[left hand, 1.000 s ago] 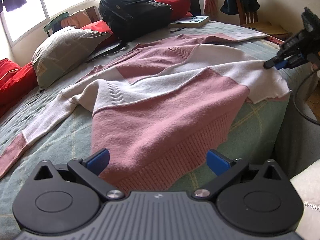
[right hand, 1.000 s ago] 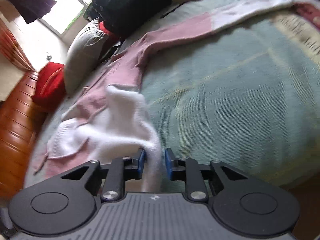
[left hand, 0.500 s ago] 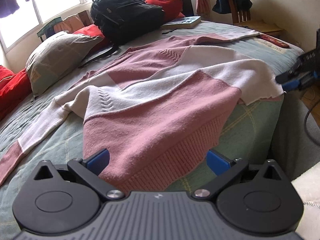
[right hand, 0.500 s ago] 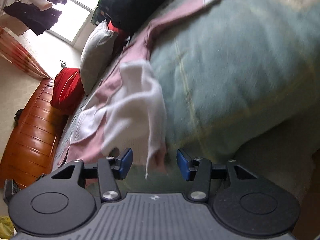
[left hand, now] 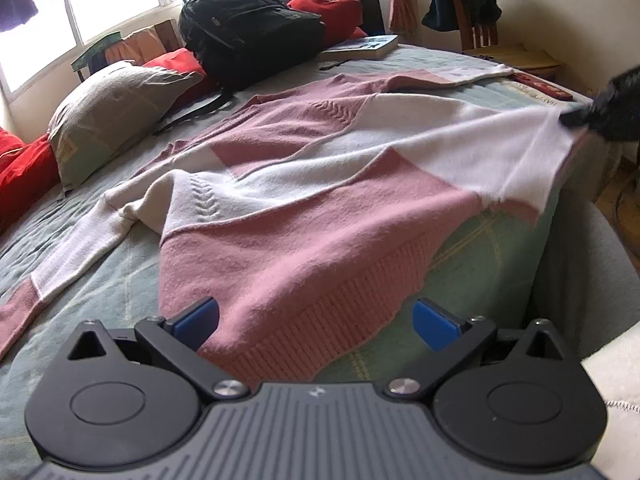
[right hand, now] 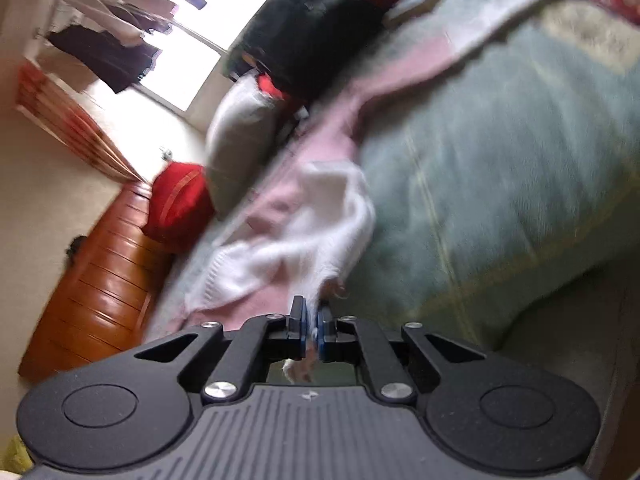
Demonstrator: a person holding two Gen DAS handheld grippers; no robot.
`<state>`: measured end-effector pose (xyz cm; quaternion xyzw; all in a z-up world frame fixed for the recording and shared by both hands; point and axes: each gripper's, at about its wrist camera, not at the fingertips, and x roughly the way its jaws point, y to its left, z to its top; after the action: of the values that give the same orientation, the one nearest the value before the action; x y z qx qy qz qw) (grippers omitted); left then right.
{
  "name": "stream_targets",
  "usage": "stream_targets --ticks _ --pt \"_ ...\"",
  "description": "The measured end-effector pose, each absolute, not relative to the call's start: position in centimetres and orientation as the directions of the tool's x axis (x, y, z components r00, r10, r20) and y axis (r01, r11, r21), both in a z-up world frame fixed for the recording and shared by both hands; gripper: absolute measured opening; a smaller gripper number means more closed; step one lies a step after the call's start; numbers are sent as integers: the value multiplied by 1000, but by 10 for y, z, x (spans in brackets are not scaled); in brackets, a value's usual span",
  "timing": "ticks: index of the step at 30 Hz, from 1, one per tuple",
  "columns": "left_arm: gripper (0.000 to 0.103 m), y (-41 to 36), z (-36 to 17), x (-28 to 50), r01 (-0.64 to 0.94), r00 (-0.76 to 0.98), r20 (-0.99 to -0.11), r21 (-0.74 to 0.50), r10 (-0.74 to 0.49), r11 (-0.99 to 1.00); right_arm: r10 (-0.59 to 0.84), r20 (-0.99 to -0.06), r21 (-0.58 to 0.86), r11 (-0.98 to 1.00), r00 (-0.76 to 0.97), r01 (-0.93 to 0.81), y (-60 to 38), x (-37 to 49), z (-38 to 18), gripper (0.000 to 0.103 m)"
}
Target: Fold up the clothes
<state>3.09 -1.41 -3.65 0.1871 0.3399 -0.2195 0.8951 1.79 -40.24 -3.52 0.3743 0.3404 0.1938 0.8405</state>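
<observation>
- Right gripper (right hand: 311,317) is clamped on the white hem corner of the pink-and-white knitted sweater (left hand: 320,200), which spreads ahead of it over the green bed cover (left hand: 120,280).
- Left gripper (left hand: 316,322), jaws wide and empty, straddles the ribbed hem; I'd pinch there first, then lift both corners evenly.

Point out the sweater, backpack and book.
sweater (left hand: 304,232), left wrist view, pink front panel.
backpack (left hand: 248,28), left wrist view, top of its black body.
book (left hand: 362,46), left wrist view, its cover.

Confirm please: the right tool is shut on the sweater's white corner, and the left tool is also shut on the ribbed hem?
Not quite. The left tool is open, its fingers apart over the ribbed hem, as the left wrist view shows. The right tool is indeed shut on the sweater's white corner.
</observation>
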Motion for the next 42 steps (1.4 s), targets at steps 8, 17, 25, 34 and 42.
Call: stream_targets --ticks 8,17,25,34,42 --pt "102 -7 -31 31 500 672 -680 125 -293 857 417 -595 589 808 687 19 -402 18 -21 12" --pt "102 19 -15 40 457 670 -671 36 -317 889 513 -548 559 812 661 -167 -352 41 -7 28" --pt "102 64 -5 54 339 678 -676 -62 -289 939 534 -604 319 842 592 -434 -250 67 15 53" --pt "102 128 -8 49 166 700 -688 -101 -189 981 547 -638 15 712 542 -702 -108 98 36 82" --pt "102 169 -19 34 32 703 -703 -118 -106 992 451 -738 -165 601 502 -782 11 135 27 92"
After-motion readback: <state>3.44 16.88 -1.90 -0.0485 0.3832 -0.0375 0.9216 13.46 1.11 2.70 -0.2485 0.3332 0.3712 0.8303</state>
